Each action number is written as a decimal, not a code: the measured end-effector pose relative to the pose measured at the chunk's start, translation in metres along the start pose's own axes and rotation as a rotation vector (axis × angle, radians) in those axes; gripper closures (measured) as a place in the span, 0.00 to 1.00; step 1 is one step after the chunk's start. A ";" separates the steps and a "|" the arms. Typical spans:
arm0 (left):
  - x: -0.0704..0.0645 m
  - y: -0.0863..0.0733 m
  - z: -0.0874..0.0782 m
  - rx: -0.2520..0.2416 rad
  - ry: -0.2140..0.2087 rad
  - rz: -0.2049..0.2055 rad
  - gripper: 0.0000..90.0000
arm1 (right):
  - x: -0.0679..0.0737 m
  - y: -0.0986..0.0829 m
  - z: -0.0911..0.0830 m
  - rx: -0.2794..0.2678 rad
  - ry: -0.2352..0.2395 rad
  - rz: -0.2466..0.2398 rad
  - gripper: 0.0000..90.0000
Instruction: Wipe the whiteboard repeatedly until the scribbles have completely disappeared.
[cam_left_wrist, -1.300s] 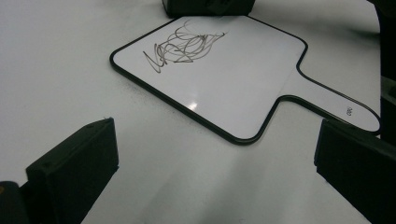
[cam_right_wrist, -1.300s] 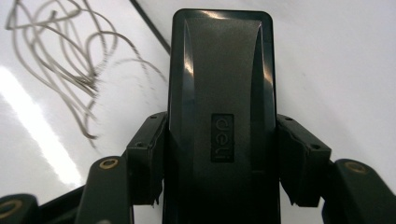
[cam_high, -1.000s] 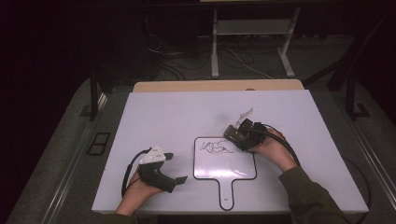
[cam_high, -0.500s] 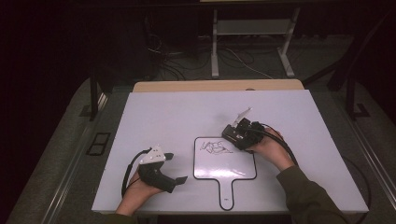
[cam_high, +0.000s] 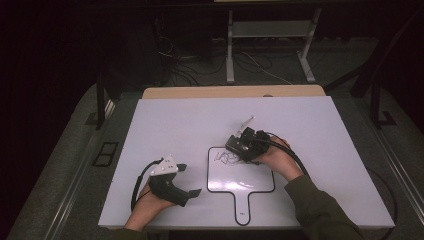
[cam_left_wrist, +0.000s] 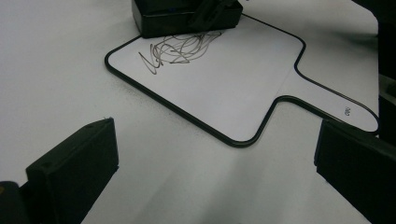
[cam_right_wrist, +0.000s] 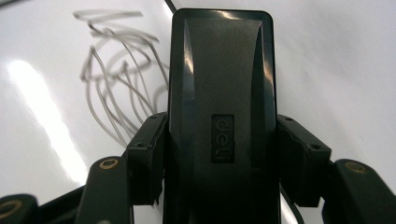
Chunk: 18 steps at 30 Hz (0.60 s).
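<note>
Hands come in from the near edge of the white bench (cam_high: 190, 125), one at each side. At the left, the left hand-held gripper (cam_high: 191, 180) rests low on the bench, pointing right toward a small whiteboard (cam_high: 247, 177). Its jaws stand wide apart and grasp nothing; in the left gripper view they frame bare bench surface, with the whiteboard (cam_left_wrist: 233, 79) lying well beyond them.

That whiteboard is paddle-shaped, white with a thin black border, and lies flat near the middle of the bench's near half, its short handle (cam_high: 242, 209) pointing toward the person. A tangle of scribbled lines (cam_high: 226, 158) marks its far left corner.

Further right, the right hand-held gripper (cam_high: 243, 148) is clenched on a black eraser (cam_high: 238, 145), which sits down on the whiteboard's far edge, just beside the scribble. In the right gripper view the eraser (cam_right_wrist: 219, 84) is a long dark block with a small label on its back, pinched on both sides by the jaws, with the scribble (cam_right_wrist: 116, 88) to its left. The person's right hand (cam_high: 280, 160) and sleeve (cam_high: 320, 210) trail off toward the bench's near right corner.
</note>
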<state>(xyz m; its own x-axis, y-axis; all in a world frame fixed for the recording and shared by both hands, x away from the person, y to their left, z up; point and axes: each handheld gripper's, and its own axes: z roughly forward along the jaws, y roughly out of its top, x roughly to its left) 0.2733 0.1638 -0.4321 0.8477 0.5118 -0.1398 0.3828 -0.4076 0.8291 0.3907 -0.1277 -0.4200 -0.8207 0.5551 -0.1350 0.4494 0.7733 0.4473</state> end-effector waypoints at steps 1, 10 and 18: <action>0.000 0.000 0.000 0.000 -0.001 0.001 0.00 | 0.001 0.003 0.001 0.000 0.001 -0.008 0.43; 0.000 0.000 -0.001 -0.002 0.001 -0.005 0.00 | 0.001 0.007 0.003 0.013 0.002 -0.011 0.43; 0.000 0.000 0.000 0.000 -0.001 -0.003 0.00 | 0.001 -0.006 -0.004 0.006 0.011 -0.014 0.43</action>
<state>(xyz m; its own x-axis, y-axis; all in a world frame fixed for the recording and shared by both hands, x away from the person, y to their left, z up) 0.2736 0.1640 -0.4324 0.8471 0.5120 -0.1427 0.3850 -0.4060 0.8288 0.3855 -0.1330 -0.4196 -0.8309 0.5406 -0.1315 0.4398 0.7830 0.4399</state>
